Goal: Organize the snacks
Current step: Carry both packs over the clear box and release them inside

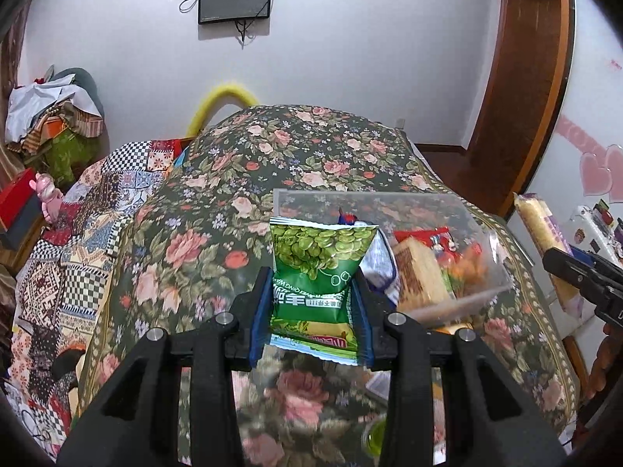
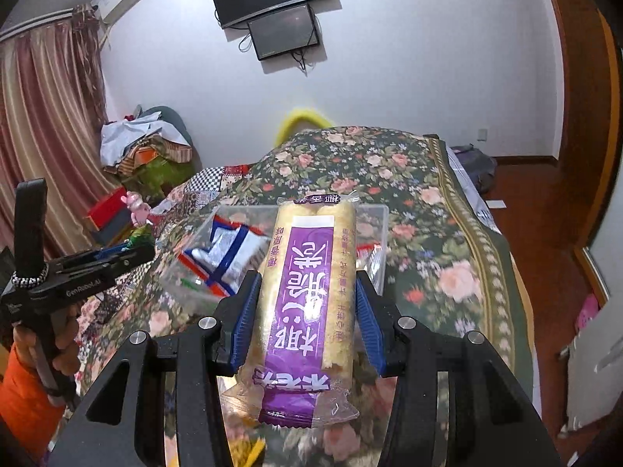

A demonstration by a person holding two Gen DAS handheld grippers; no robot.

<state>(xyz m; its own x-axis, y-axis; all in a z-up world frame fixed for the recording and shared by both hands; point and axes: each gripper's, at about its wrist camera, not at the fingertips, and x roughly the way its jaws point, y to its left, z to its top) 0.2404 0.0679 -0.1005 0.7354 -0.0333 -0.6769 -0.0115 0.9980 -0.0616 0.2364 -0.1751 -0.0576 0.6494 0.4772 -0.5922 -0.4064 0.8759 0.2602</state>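
Observation:
My left gripper [image 1: 311, 284] is shut on a green pea snack bag [image 1: 319, 268] and holds it above the floral tablecloth, just left of a clear plastic box [image 1: 483, 225]. The box holds several snacks, among them a tan cracker pack [image 1: 420, 276] and a red packet [image 1: 436, 237]. My right gripper [image 2: 307, 292] is shut on a long purple-and-yellow rice cracker pack [image 2: 307, 295] and holds it over the near edge of the clear box [image 2: 373, 218]. A blue-and-silver packet [image 2: 229, 257] lies in the box. The rice cracker pack also shows at the right of the left wrist view [image 1: 545, 241].
A table with a floral cloth [image 1: 218, 241] carries the box. A patchwork-covered surface [image 1: 70, 257] lies to its left with a pink toy [image 1: 48, 194]. A cluttered pile [image 2: 148, 148] and curtains stand at the far left. Wooden floor [image 2: 545, 210] runs on the right.

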